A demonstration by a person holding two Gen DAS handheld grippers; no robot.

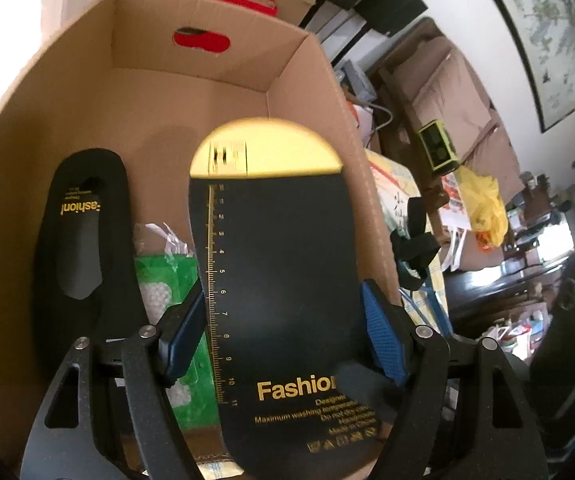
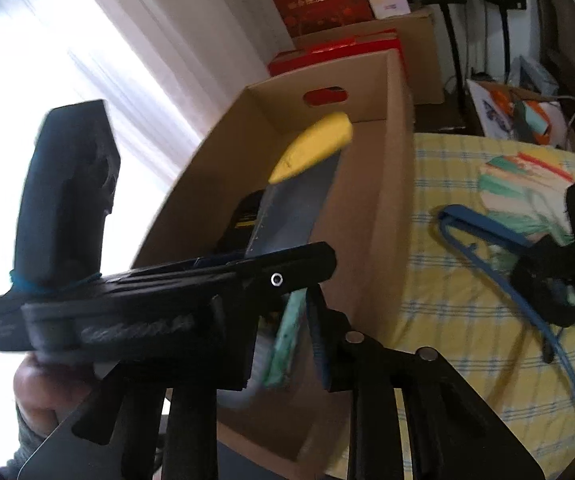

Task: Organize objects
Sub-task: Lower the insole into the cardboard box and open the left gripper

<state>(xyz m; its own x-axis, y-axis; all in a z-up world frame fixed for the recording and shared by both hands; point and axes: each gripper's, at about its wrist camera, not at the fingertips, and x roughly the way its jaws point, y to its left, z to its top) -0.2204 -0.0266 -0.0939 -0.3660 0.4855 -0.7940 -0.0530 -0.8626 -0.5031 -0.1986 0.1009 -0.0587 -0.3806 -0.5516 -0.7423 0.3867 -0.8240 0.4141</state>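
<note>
Cardboard box (image 1: pixel 87 80) walls surround the black insole card (image 1: pixel 283 280) clamped edgewise in the left tool (image 1: pixel 287 332), which may snag the neighbouring insole (image 1: pixel 83 232); the right tool (image 2: pixel 287 344) hangs slightly open, empty.

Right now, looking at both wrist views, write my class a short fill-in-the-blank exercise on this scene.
1. The left gripper holds a dark card printed with the word ____.
2. The card's rounded top is ____ in colour.
3. The brown cardboard box has a handle hole showing ____ behind it.

Missing words: Fashion; yellow; red
</note>
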